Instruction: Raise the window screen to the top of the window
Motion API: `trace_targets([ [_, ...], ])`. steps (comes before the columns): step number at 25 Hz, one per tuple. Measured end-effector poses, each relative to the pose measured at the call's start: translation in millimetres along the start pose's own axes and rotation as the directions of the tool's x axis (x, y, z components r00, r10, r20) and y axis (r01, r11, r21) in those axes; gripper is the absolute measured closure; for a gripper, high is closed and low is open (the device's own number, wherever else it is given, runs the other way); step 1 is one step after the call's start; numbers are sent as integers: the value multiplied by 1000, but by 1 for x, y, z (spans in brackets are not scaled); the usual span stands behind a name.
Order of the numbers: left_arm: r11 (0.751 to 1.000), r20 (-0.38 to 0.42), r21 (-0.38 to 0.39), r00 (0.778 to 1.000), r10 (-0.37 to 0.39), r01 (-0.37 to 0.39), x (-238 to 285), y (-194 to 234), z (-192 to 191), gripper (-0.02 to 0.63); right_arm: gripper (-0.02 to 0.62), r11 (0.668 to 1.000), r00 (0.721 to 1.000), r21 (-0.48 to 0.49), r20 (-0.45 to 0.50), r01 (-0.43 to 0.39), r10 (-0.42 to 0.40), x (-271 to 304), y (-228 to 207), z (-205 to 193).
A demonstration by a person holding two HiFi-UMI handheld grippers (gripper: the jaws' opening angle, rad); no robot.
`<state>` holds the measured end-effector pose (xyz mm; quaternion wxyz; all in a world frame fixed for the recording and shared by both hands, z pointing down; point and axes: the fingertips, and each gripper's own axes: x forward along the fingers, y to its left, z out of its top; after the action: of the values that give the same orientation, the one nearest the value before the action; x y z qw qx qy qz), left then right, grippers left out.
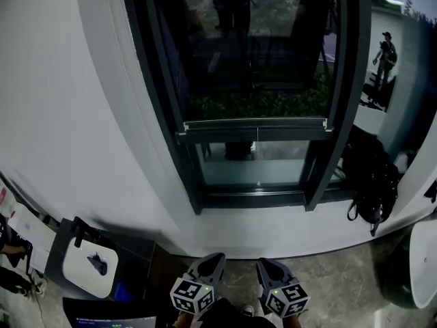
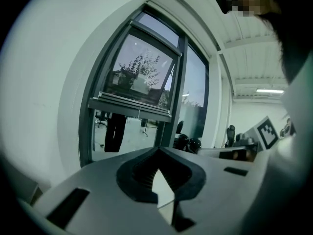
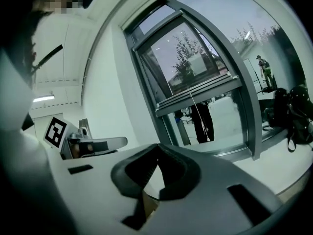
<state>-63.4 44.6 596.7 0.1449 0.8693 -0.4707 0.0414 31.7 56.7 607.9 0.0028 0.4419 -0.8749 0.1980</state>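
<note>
Both tongs closed, empty.
Side by side, left tongs [image 1: 210,264] and right tongs [image 1: 268,268] sat below the partly lowered window screen [image 1: 256,124].

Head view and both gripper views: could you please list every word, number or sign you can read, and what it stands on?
No word or number can be read in any view.
Left claw and right claw: their cubes carry only black-and-white square markers, no letters.
Dark screen at the bottom left: a bluish line, too blurred to read.

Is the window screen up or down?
Mostly down: the window screen hangs low, its bottom rail a little above the sill.
</note>
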Motion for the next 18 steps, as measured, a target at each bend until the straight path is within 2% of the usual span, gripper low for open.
trace_targets([
  [5,999,-24,-19,999,49,-49,21,21,13,604,584,999,999,35,-34,-17,18,19,-19,-4],
  [11,1000,-17,2,999,29,-29,79,59,14,604,584,999,999,21,-21,-43,44,55,-47,10],
  [18,999,29,37,999,26,-27,153,118,65,604,584,1000,1000,-3,12,5,-5,125,-102,57],
])
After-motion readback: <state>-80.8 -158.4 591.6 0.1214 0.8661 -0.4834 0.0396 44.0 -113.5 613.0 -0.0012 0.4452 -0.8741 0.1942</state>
